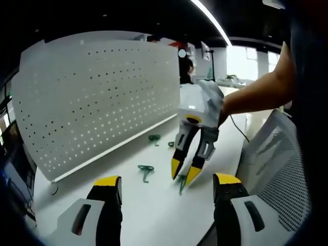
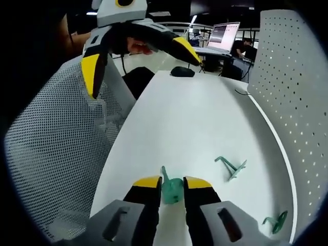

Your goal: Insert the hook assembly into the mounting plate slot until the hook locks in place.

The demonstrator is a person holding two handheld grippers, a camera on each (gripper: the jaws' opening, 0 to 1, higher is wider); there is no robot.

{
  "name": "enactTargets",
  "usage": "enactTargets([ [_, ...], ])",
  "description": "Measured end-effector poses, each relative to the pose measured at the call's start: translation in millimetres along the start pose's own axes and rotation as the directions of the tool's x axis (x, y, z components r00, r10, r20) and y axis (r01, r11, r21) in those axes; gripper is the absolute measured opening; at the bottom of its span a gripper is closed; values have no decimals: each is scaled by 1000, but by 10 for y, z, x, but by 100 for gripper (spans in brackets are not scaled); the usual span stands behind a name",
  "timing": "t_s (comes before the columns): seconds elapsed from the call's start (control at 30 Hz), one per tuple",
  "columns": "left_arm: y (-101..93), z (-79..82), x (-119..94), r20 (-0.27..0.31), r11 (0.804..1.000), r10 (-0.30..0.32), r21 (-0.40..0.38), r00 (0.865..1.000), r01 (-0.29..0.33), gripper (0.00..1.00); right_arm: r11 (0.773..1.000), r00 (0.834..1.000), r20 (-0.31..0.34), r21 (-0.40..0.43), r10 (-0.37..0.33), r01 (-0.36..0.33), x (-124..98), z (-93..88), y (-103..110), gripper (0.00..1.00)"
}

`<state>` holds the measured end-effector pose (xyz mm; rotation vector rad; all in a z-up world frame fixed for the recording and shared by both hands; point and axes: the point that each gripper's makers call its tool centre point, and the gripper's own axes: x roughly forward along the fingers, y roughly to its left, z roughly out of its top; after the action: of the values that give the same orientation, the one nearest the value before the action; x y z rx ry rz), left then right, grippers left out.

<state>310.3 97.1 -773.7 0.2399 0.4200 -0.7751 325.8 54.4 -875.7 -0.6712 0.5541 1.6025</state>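
A small green hook (image 2: 171, 190) sits between the yellow tips of my right gripper (image 2: 172, 182), whose jaws press on both its sides just above the white table (image 2: 184, 118). In the left gripper view, a person's hand holds that right gripper (image 1: 185, 171) tips-down at the table's near edge, the hook (image 1: 182, 184) poking out below. My left gripper (image 1: 167, 180) stands wide open with nothing in it; in the right gripper view it hangs high above the table (image 2: 138, 60). The white perforated mounting plate (image 1: 97, 97) stands upright along the table's far side (image 2: 297, 77).
Loose green hooks lie on the table (image 1: 146, 170) (image 1: 154, 138) (image 2: 231, 166) (image 2: 275, 221). A white mesh chair back (image 2: 56, 154) (image 1: 277, 164) stands against the table's edge. A mouse (image 2: 182, 72) and a laptop (image 2: 223, 36) sit at the far end.
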Motion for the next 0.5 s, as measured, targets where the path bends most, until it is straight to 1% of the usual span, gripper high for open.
enactTargets([
  [0.37,-10,-1,3,1,1000,-6,3,1000,6,74,999,1000,18,31,-11,10,-32,-12,1,14],
  [0.43,-14,-2,4,0,1000,-8,4,1000,8,74,999,1000,22,34,-19,18,-36,-8,-4,11],
  [0.5,-16,-1,5,0,1000,-9,4,1000,9,74,999,1000,8,37,-17,16,-35,-34,5,6],
])
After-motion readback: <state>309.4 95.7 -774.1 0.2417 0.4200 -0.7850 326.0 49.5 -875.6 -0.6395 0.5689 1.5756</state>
